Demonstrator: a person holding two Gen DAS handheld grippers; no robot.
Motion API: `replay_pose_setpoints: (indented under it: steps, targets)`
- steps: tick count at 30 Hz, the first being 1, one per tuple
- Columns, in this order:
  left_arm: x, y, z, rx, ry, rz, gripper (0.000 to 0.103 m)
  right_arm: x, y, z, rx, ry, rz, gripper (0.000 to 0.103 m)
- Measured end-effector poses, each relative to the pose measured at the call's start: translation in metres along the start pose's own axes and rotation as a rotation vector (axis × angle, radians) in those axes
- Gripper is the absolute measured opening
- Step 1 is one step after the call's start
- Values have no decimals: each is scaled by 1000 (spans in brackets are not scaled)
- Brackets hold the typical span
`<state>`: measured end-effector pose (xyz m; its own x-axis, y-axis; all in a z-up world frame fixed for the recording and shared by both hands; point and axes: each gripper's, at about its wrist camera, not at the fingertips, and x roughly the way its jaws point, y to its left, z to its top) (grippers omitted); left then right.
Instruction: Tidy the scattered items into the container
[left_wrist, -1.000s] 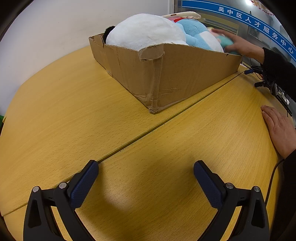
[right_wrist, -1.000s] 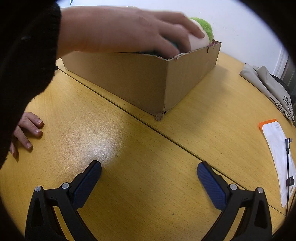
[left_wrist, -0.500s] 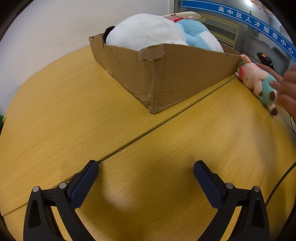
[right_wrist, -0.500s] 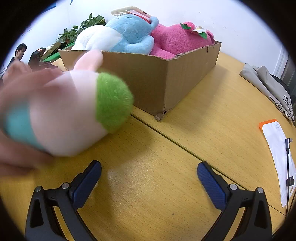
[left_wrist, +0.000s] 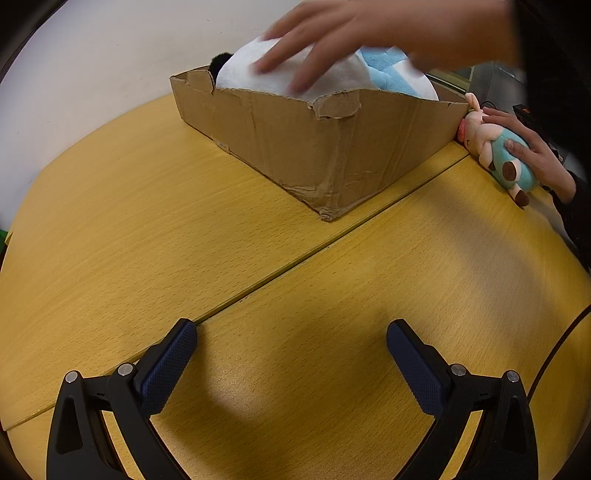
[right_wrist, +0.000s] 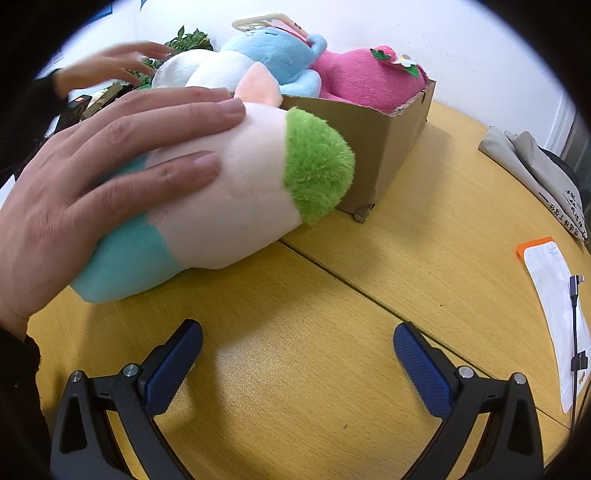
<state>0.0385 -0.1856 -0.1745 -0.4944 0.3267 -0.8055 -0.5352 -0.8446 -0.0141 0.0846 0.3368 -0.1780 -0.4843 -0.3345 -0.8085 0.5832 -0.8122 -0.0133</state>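
A cardboard box (left_wrist: 332, 147) stands on the yellow table and holds a white plush (left_wrist: 266, 74), a blue plush (right_wrist: 273, 55) and a pink plush (right_wrist: 365, 85). A person's hand (right_wrist: 110, 162) presses a pink, teal and green plush pig (right_wrist: 236, 195) onto the table beside the box (right_wrist: 391, 140). The pig also shows at the right of the left wrist view (left_wrist: 495, 151). Another hand (left_wrist: 351, 33) reaches over the box. My left gripper (left_wrist: 291, 358) and right gripper (right_wrist: 297, 358) are open and empty, low over the table.
A white and orange pouch (right_wrist: 554, 306) with a cable (right_wrist: 574, 332) lies at the right. A folded grey bag (right_wrist: 532, 166) lies at the far right. A table seam (left_wrist: 295, 258) runs diagonally. A green plant (right_wrist: 184, 40) stands behind the box.
The person's hand has set the plush pig down on the table beside the box. A second hand has come in over the box. Neither gripper has moved.
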Motion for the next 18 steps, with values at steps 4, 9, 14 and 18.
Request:
replay_pose_setpoints:
  steps: [4,9,14,18]
  targets:
    - [0,0,0,0,0,0,103,0,0,0,-1,-1,0,103]
    - [0,0,0,0,0,0,103,0,-1,1,0,0,0,103]
    - [0,0,0,0,0,1,103,0,0,1,-1,0,0,103]
    - [0,0,0,0,0,0,103,0,0,1,-1,0,0,103]
